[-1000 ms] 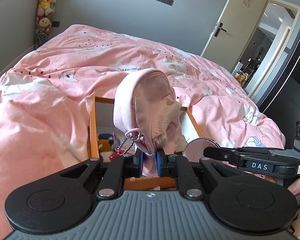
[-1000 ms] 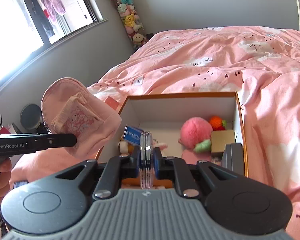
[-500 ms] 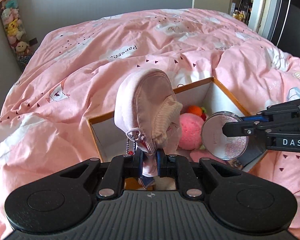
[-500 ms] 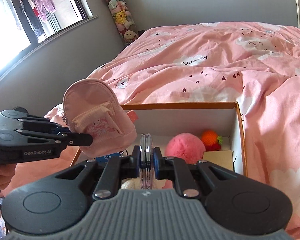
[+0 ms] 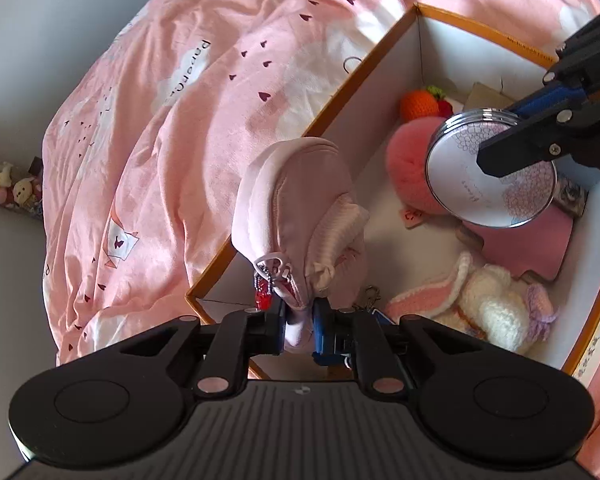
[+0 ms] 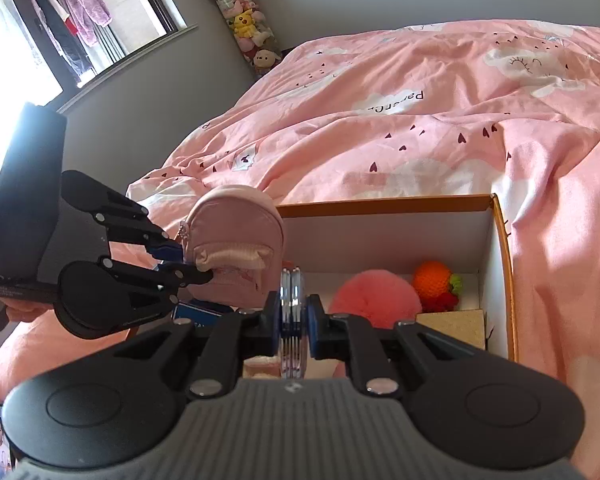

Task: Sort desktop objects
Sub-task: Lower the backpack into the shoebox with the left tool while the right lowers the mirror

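Pink mini backpack (image 5: pixel 300 216) gripped by left tool (image 5: pixel 299 322) above orange-rimmed box (image 5: pixel 356 76), round compact mirror (image 5: pixel 490 168) clamped by right tool (image 6: pixel 294 316) over the box

Bed in pink duvet (image 6: pixel 440 128), orange-rimmed box (image 6: pixel 502 248) resting on it

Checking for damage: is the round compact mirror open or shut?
Shut: the round silver compact mirror shows two stacked halves pressed together edge-on between the right gripper fingers.
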A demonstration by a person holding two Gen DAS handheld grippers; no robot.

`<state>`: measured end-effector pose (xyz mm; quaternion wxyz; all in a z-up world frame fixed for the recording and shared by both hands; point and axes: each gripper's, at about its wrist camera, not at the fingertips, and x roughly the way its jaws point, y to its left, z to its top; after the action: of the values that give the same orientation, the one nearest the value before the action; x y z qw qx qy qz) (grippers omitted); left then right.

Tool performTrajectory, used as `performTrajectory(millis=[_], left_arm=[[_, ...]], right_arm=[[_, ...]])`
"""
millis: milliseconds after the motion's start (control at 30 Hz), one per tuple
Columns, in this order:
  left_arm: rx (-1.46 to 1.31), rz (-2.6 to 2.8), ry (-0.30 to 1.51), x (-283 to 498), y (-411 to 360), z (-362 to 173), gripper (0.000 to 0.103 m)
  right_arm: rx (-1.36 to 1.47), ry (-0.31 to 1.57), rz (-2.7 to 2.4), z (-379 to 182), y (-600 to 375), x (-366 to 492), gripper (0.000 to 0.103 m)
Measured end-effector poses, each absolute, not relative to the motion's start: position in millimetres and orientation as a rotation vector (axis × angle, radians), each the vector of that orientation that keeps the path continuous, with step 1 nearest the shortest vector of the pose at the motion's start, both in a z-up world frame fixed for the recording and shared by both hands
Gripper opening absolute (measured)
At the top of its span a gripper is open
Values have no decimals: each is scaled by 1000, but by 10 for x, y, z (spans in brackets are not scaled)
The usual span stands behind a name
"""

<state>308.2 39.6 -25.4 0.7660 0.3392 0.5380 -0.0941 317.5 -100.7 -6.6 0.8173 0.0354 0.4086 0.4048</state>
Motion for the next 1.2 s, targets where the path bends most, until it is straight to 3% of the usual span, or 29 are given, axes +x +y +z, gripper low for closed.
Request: performTrajectory(millis=[367, 700, 1200], left_arm=[[839, -312, 1261, 3354, 277, -362, 25], [785, -308, 1239, 3366, 255, -383, 25], [360, -204, 1154, 3065, 583, -14, 25]], right_arm=[[100, 894, 860, -148, -1058, 3279, 15], [113, 919, 874, -206, -1014, 3318, 15], [58, 1048, 818, -581, -682, 3417, 15]])
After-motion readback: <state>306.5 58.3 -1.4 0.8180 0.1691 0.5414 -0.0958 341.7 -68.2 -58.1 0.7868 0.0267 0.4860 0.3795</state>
